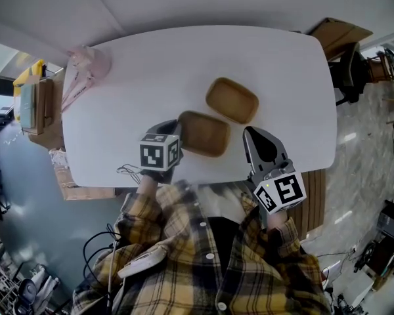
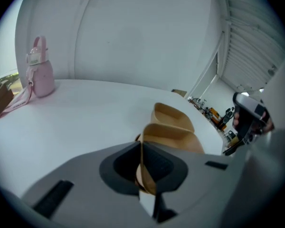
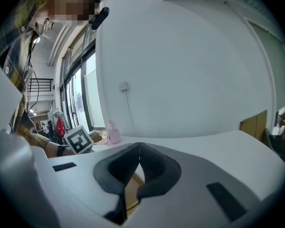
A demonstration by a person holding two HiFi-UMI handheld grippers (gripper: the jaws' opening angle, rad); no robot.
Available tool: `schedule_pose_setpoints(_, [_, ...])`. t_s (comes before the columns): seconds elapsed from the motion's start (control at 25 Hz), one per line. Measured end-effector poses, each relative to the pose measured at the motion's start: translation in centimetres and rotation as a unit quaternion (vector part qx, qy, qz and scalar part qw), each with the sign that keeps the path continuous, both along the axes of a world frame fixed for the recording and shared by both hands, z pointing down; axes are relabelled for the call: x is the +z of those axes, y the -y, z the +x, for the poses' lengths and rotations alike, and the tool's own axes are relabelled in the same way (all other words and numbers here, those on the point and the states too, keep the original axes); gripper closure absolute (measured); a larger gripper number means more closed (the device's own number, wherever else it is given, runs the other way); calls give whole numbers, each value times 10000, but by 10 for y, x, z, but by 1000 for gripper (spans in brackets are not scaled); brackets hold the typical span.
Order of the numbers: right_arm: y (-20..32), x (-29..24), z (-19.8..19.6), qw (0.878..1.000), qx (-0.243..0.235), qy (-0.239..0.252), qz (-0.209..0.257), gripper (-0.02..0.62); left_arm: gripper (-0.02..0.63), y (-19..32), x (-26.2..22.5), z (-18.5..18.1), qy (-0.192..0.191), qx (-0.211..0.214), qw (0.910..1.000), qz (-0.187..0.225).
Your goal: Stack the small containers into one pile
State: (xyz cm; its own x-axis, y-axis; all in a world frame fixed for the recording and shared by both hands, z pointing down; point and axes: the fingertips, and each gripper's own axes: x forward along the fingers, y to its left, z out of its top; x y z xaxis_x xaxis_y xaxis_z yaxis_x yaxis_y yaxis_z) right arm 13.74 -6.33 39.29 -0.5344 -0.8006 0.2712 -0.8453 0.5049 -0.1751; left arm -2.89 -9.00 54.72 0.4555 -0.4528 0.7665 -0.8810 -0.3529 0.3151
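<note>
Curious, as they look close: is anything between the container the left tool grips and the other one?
Nothing visible: the near container, in the left tool, sits right beside the far container.

The nearer container (image 1: 203, 134) lies just beside the farther container (image 1: 232, 100) on the tabletop (image 1: 151, 71). The left gripper (image 1: 176, 131) touches the nearer one's left rim, with the right gripper (image 1: 251, 134) nearby.

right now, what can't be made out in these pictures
- Head view: the near container's gripped rim is hidden under the left gripper's marker cube.
- Left gripper view: the far container's base is hidden behind the near container.
- Right gripper view: the right gripper's own body covers both containers but for a brown sliver below the shut jaws.
- All views: the pink bottle is too small to read any print.
</note>
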Motion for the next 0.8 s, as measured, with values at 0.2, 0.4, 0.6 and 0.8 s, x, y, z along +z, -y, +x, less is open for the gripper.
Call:
schedule_pose_setpoints(0.2, [0,5,7,9999,-98,-9,-39,580,578,-7,7,2,325,19,9995,61])
schedule_pose_setpoints(0.4, [1,9,9,9998,-200,6,-37,580,578,-12,15,2,654,95,9977,119])
schedule_pose_setpoints(0.6, [2,13,14,9995,-300,8,-58,580,578,-12,17,5,952,120,9950,265])
schedule_pose_setpoints(0.8, [6,15,13,9994,-346,40,-88,580,578,-13,18,5,1029,184,9938,391])
